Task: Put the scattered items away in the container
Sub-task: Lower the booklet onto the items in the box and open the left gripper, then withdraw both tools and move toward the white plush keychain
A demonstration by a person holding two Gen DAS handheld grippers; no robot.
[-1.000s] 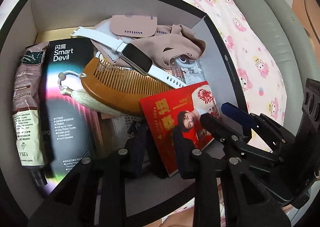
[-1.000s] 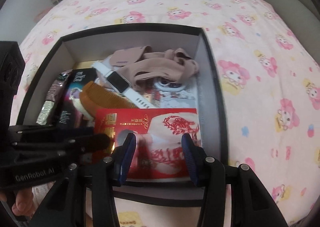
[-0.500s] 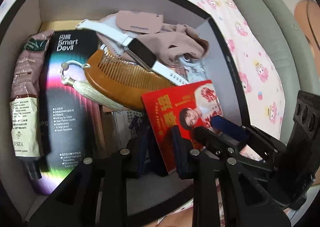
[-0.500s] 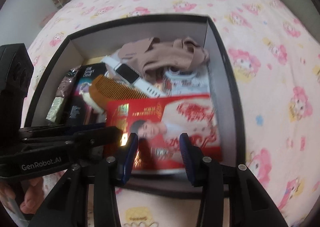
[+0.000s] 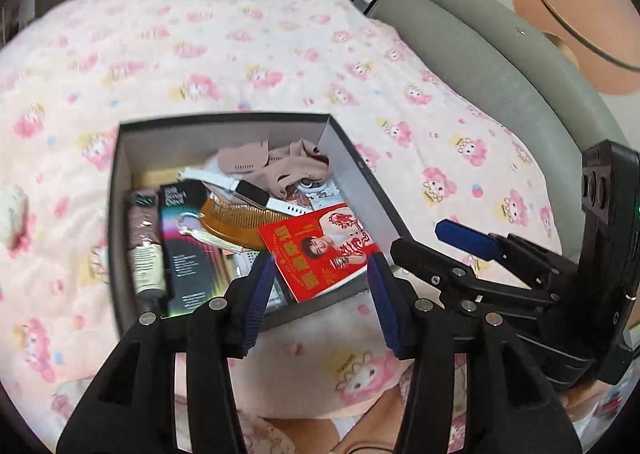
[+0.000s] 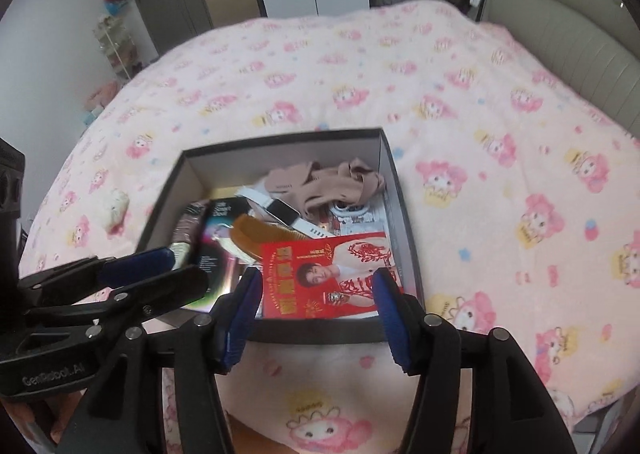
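My left tool [image 5: 318, 296] and right tool [image 6: 316, 314], jaws just opened and empty, hang above the black cardboard box [image 6: 404, 222]. I judge they let go because the glossy red booklet [image 6: 332, 274] lies inside on top, by the near wall, so it rests flat

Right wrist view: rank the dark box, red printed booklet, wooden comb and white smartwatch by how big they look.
1. Dark open-topped cardboard box
2. Red printed booklet
3 and 4. Brown wooden comb and white-strapped smartwatch: both partly covered, too close to rank.

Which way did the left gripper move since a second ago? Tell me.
Yes. The left gripper has pulled up and back from the box, which now looks smaller; its jaws have just been opening, nothing between them.
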